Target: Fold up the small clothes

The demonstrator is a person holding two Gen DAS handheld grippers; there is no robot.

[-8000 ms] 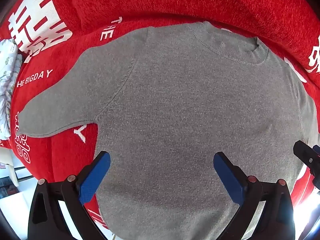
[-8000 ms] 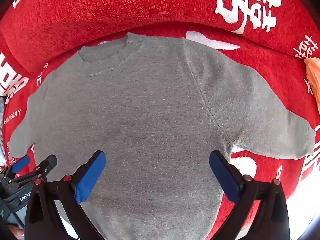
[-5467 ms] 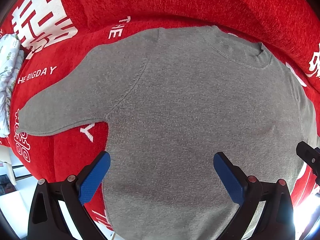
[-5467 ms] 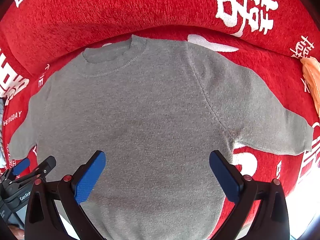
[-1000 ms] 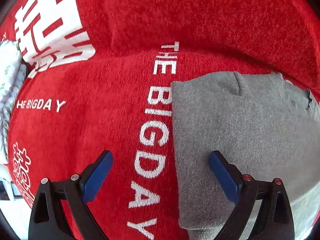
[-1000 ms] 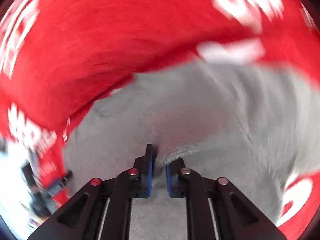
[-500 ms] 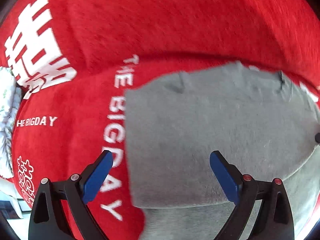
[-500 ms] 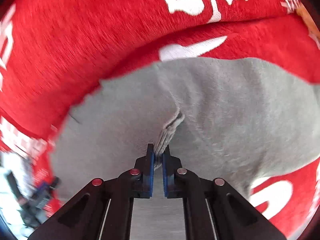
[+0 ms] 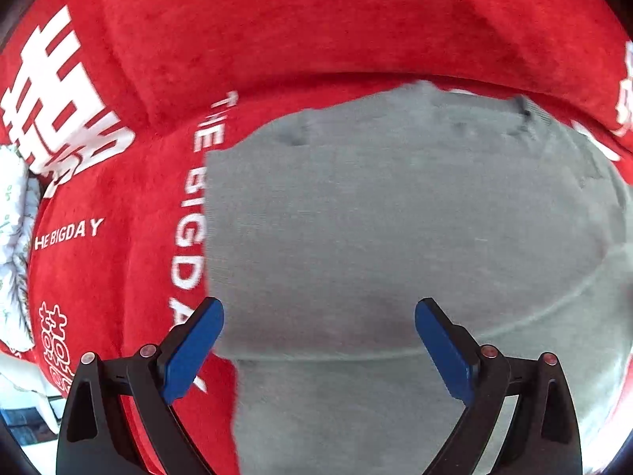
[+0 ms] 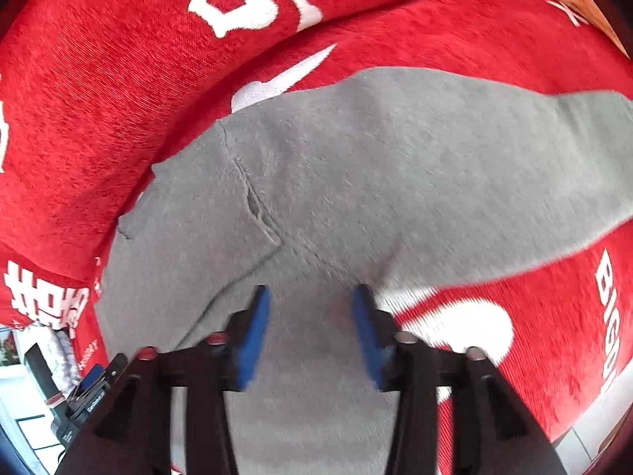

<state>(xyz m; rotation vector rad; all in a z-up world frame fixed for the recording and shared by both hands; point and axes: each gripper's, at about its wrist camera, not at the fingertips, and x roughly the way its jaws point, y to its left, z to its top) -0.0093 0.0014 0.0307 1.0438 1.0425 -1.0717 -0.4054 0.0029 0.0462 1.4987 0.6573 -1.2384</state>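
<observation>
Opening just now, right gripper [image 10: 312,324] part-spread, empty above grey sweater [image 10: 395,182]; left gripper [image 9: 318,340] wide, empty.

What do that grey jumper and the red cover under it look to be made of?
The grey jumper looks like a soft, matt fine knit, perhaps wool or a blend: a ribbed band edges it, its surface is slightly fuzzy, and it drapes limply. The red cover looks like plush chenille or velvet-like fabric: it has a short, faintly ribbed pile that catches light, with white lettering on it. Exact fibres cannot be told.
</observation>
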